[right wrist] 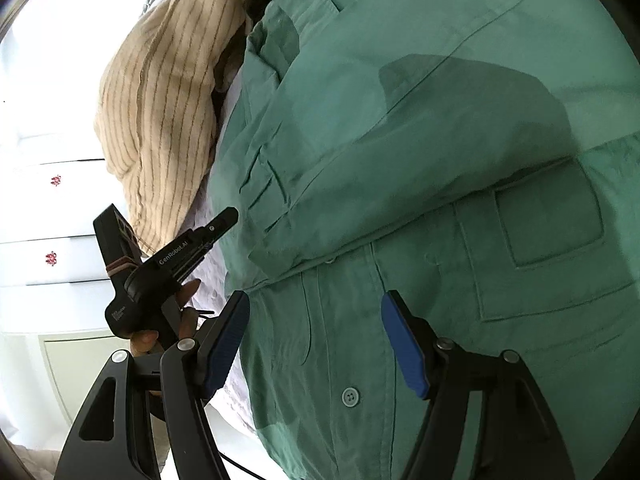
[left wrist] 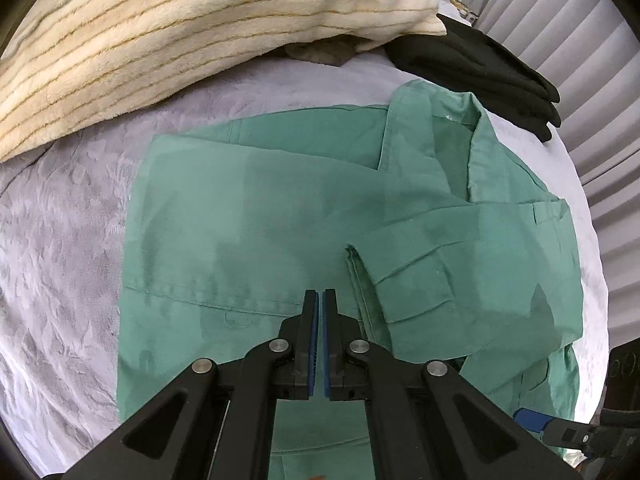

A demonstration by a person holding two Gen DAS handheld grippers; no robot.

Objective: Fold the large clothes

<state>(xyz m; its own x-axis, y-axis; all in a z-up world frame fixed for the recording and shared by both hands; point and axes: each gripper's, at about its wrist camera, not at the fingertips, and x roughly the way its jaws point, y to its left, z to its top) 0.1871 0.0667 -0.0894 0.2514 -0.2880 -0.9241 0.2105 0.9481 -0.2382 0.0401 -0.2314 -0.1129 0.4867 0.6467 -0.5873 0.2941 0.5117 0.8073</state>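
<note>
The green shirt [left wrist: 280,208] lies spread on a pale grey bed cover [left wrist: 60,240], and it is partly folded: one sleeve [left wrist: 420,276] is laid across the body, and the collar [left wrist: 476,140] is at the far end. In the right wrist view the shirt [right wrist: 420,160] fills most of the picture, with a chest pocket [right wrist: 548,224] and a button [right wrist: 350,395] on the front placket. The left gripper [left wrist: 321,296] hangs just above the cloth beside the sleeve cuff; its fingers are pressed together and hold nothing. The right gripper [right wrist: 316,312] is over the front of the shirt, its blue fingers [right wrist: 404,344] are wide apart and empty. At the far side of the bed cover there is a cream striped blanket [left wrist: 180,32], and beside it a pile of black cloth [left wrist: 480,68]. A hand [right wrist: 184,312] holds the left gripper's handle.
</note>
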